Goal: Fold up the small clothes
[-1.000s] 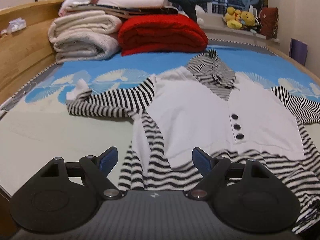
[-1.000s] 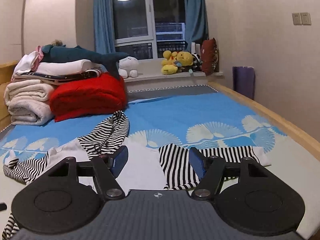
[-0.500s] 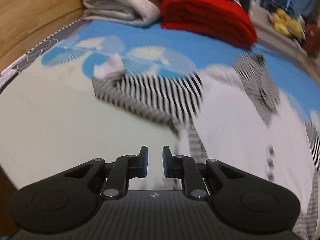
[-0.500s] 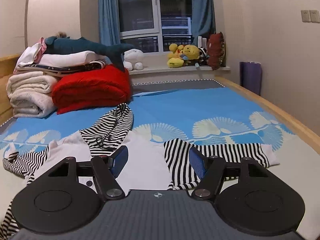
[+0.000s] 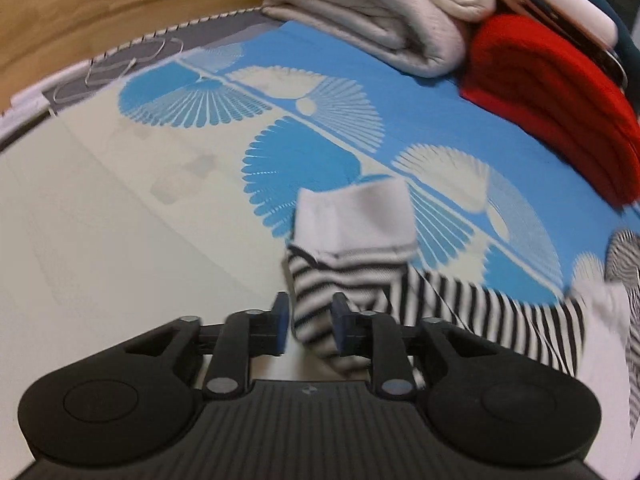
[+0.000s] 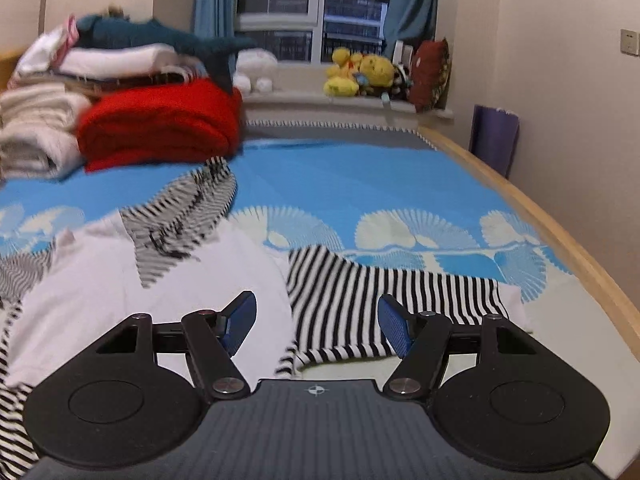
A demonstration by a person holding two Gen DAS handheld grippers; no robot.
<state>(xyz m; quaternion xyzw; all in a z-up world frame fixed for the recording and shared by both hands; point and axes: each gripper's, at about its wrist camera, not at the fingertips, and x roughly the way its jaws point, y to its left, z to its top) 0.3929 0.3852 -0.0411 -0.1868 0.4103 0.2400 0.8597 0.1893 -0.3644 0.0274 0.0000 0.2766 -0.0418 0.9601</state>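
Only my left view shows my left gripper (image 5: 308,326) with its fingers (image 5: 280,322) narrowed around the striped sleeve (image 5: 340,276) just behind its white cuff (image 5: 352,220), while only my right view takes in the whole hooded top (image 6: 168,264) spread flat on the bed (image 6: 360,176) (two sleeves, one hood). My right gripper (image 6: 318,326) hangs low and level over the other sleeve (image 6: 384,296), fingers spread wide, holding nothing.
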